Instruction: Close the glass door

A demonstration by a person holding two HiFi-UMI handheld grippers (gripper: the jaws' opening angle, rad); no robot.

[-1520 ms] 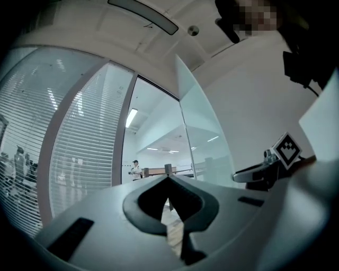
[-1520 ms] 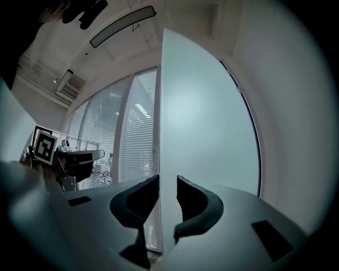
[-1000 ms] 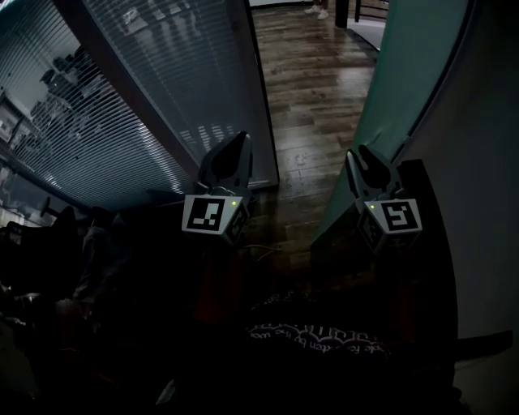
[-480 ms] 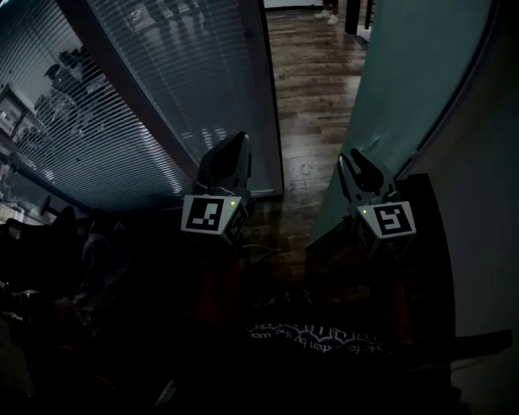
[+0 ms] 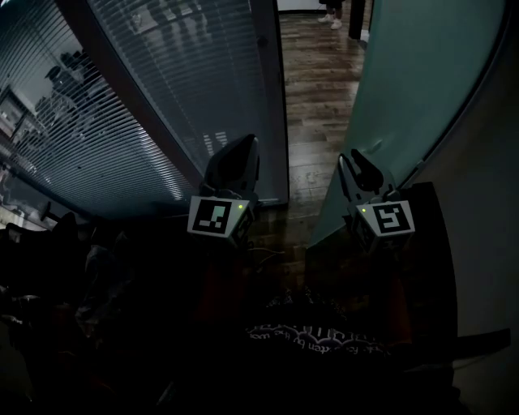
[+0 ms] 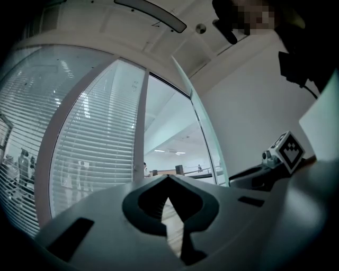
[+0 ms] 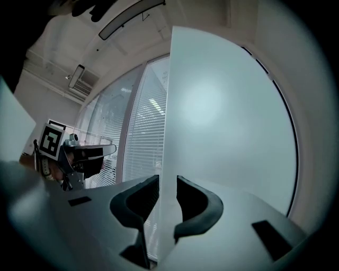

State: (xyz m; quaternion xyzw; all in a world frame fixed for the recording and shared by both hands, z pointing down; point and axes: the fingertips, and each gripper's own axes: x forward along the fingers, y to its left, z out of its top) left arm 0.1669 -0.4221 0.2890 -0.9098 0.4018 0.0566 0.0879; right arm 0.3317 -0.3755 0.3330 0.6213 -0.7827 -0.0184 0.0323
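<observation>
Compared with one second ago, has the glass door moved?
Yes. The glass door has swung left toward the blind-covered partition's frame; the wooden floor strip between them is narrower.

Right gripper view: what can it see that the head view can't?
Only the right gripper view shows the right gripper up close, with its jaws on either side of the edge of the glass door. Only the head view shows the wooden floor through the gap and someone's shoes far off. Both show the door, the blinds and the left gripper.
</observation>
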